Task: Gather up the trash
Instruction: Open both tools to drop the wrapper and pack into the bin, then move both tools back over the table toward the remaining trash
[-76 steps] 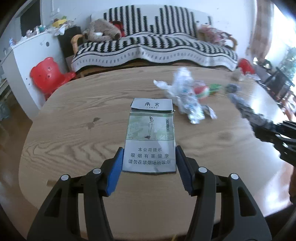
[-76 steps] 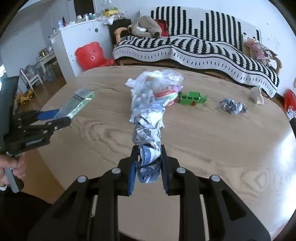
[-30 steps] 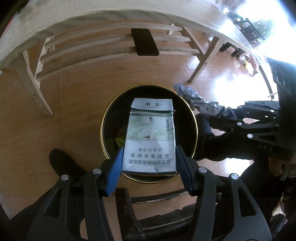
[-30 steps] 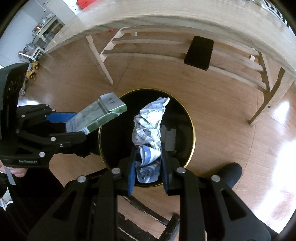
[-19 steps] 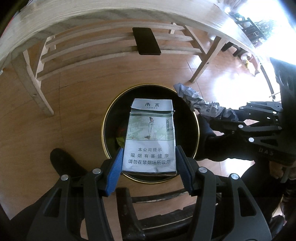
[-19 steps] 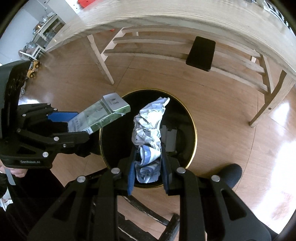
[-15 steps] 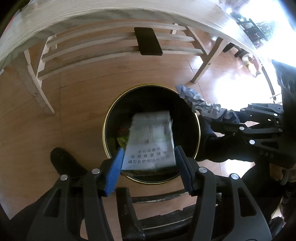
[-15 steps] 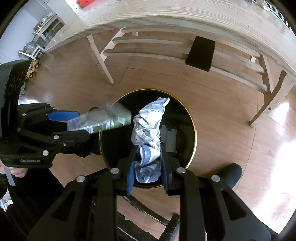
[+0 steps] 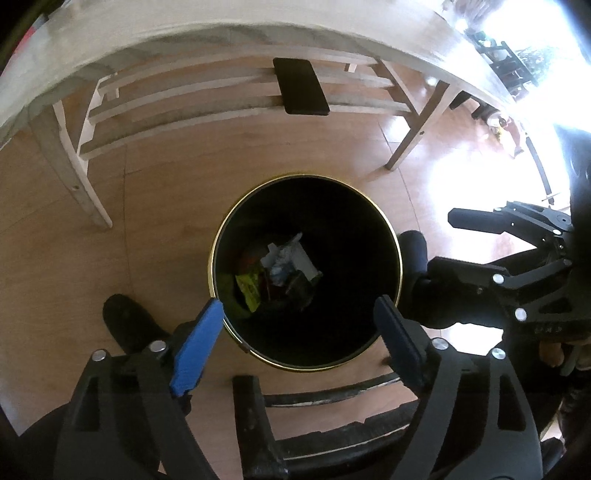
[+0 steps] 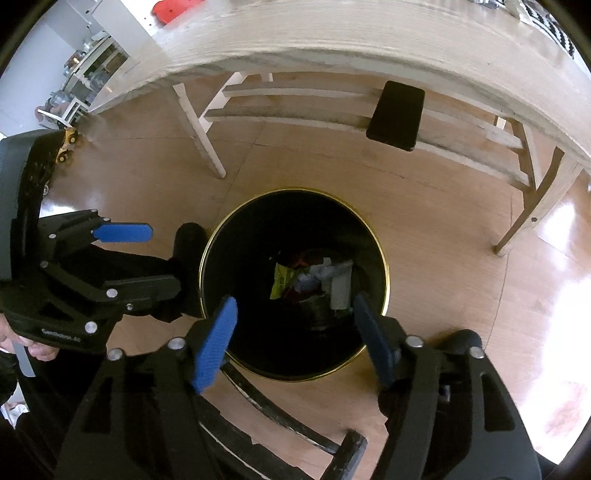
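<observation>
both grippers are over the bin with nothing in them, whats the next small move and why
Probably lift both grippers back up toward the table. The left gripper and right gripper have just been opening, with nothing between their pads, and trash lies at the bottom of the black bin. This drop looks done, so going for more trash seems sensible.

A glossy wood floor (image 9: 155,192) runs under a pale wooden table (image 10: 332,40) — slatted rails (image 9: 207,92) span its legs (image 10: 199,129), and a flat black object (image 10: 397,114) lies on them. Strong daylight blows out the far side (image 9: 498,122). White shelving (image 10: 85,62) stands by a pale wall — a red object (image 10: 173,7) beyond.
</observation>
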